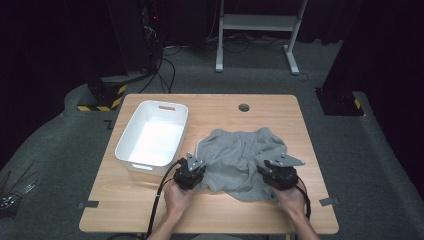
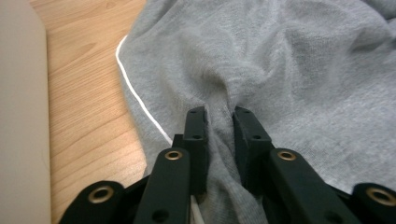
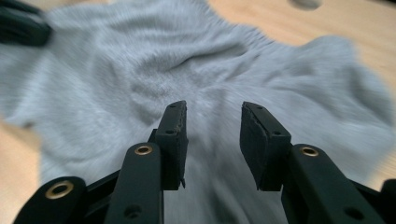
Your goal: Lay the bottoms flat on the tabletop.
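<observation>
Left tool (image 2: 219,116) pinches the near hem of the grey shorts (image 1: 240,155), right tool (image 3: 212,116) open above the cloth; shorts unfolded on bench (image 1: 280,107), white bin (image 1: 131,131) empty

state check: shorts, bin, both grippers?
shorts: crumpled on the table, a fold pinched at the left edge
bin: upright, empty, left of the shorts
left gripper: shut on a bunched fold of the shorts
right gripper: open, over the shorts, nothing pressed between the pads
</observation>
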The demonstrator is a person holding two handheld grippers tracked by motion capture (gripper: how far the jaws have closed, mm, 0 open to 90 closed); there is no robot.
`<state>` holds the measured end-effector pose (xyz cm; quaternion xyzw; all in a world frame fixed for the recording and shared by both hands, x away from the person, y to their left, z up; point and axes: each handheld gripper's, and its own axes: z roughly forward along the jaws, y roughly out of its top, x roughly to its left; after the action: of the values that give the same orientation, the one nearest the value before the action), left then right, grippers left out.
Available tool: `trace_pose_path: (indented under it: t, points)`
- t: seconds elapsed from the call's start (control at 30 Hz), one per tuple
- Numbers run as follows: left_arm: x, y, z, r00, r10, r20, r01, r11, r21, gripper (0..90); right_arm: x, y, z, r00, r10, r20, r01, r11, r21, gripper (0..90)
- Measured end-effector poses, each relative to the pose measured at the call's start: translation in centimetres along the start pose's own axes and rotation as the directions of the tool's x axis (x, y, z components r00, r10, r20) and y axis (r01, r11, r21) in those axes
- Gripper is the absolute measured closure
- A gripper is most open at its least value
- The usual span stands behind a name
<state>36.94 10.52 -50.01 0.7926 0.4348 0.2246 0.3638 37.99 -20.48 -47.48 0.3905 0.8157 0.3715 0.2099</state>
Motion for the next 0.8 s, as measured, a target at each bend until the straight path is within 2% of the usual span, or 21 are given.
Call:
trace_pose_path:
  t: [0.1,0.2,0.3,0.37,0.57,0.67,0.7,0.8]
  points:
    - [0.0,0.0,-0.4,0.9999,0.003,-0.013,-0.002,0.9999,0.015,79.6,-0.5,0.0,3.0,0.9999,0.011,0.002,-0.012,0.997,0.075,61.3]
    - [0.1,-0.3,-0.7,0.9987,0.022,-0.046,-0.02,0.9991,0.038,80.4,-1.0,-0.4,4.8,0.9997,0.02,0.017,-0.022,0.992,0.123,60.6]
    - [0.4,-0.6,-0.7,0.9984,-0.002,-0.056,0.005,0.9989,0.046,80.6,-1.1,-0.4,5.4,0.9997,0.008,0.024,-0.011,0.993,0.114,59.3]
    - [0.4,-0.4,-0.7,0.9975,0.002,-0.071,0.001,0.9988,0.048,80.6,-1.1,-0.2,5.9,0.9996,-0.007,0.027,0.004,0.995,0.104,59.0]
    - [0.8,1.4,0.4,0.9951,-0.025,-0.096,0.029,0.9988,0.041,78.7,-1.9,2.0,8.8,0.999,-0.035,0.027,0.032,0.994,0.105,58.8]
    - [1.0,1.9,1.4,0.9937,-0.011,-0.111,0.018,0.9974,0.069,74.6,-2.4,2.8,9.6,0.9988,-0.035,0.034,0.031,0.993,0.115,58.4]
    - [1.2,2.0,1.5,0.9939,-0.018,-0.109,0.026,0.9971,0.072,71.7,-2.5,2.8,9.6,0.999,-0.03,0.033,0.026,0.992,0.12,57.7]
    - [1.2,1.8,0.5,0.9963,-0.027,-0.082,0.03,0.9987,0.04,56.0,-2.3,2.6,8.5,0.9988,-0.026,0.041,0.022,0.994,0.106,53.9]
